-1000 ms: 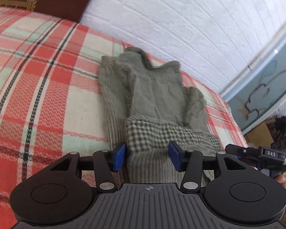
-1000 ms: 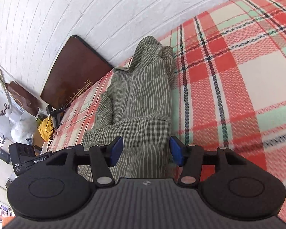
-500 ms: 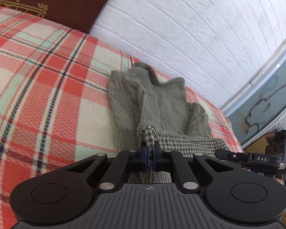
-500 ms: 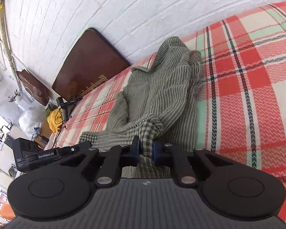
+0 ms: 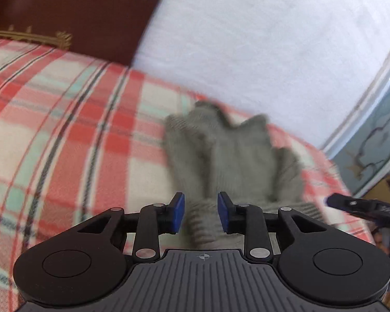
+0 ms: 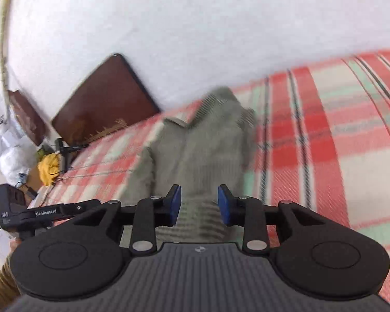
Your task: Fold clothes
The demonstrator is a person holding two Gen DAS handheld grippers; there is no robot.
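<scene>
While garment (image 5: 231, 156) lies between them, left gripper (image 5: 201, 212), right gripper (image 6: 199, 204) fingers just spread — pads clear of cloth.

A bedroom in a home: a bed under a red plaid blanket (image 5: 65, 135) against a white brick wall (image 6: 169, 26); a dark wooden headboard (image 5: 72, 7) stands at one end. Bags and clutter (image 6: 15, 161) sit beyond the bed.

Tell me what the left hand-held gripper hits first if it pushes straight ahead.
Probably the grey-green garment lying on the plaid blanket: its near edge already sits between the left hand-held gripper pads. Blur leaves the depth uncertain.
</scene>
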